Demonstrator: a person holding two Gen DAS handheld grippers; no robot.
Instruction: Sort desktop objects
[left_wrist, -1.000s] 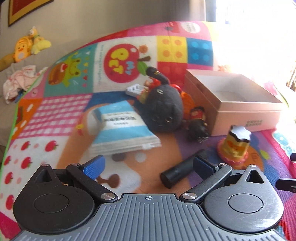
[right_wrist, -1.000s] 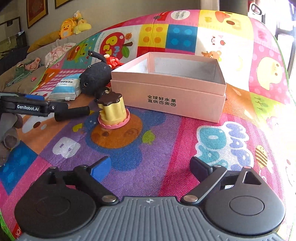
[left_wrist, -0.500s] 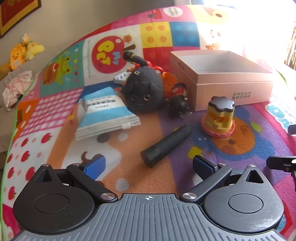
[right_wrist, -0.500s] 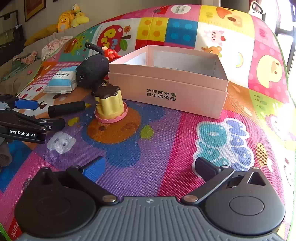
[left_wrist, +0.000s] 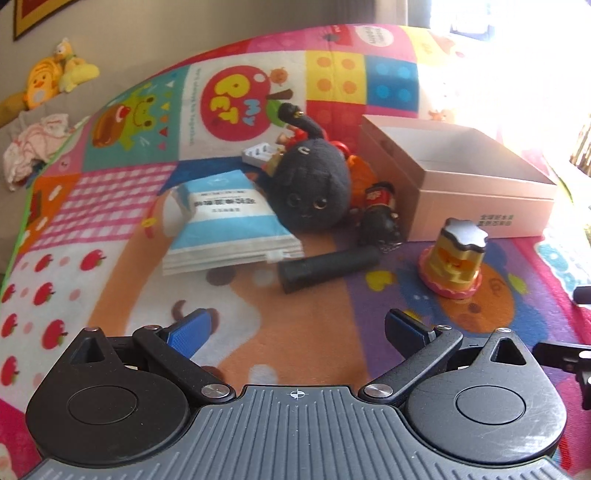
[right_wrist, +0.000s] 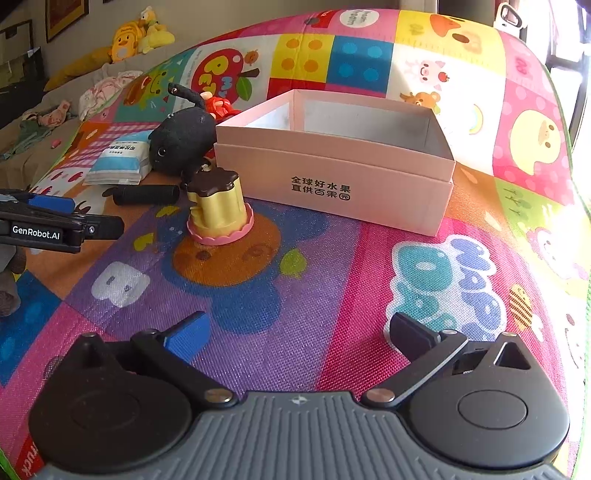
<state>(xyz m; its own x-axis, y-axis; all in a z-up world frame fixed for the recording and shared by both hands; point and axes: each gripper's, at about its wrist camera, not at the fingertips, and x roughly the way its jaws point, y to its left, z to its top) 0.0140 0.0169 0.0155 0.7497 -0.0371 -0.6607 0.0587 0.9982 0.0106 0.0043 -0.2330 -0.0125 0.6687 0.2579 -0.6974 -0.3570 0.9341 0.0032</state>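
Both grippers, left gripper (left_wrist: 297, 326) and right gripper (right_wrist: 301, 330), hover agape above the play mat (right_wrist: 314, 295).

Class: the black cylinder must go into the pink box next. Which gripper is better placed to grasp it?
Left. The left gripper faces the black cylinder, open. The right gripper sits farther away.

Bare mat (left_wrist: 295, 317) is lying open before the black cylinder (left_wrist: 327, 265). The packet (left_wrist: 225, 225), plush cat (left_wrist: 310, 188) and cake toy (left_wrist: 452, 264) are crowding around it.
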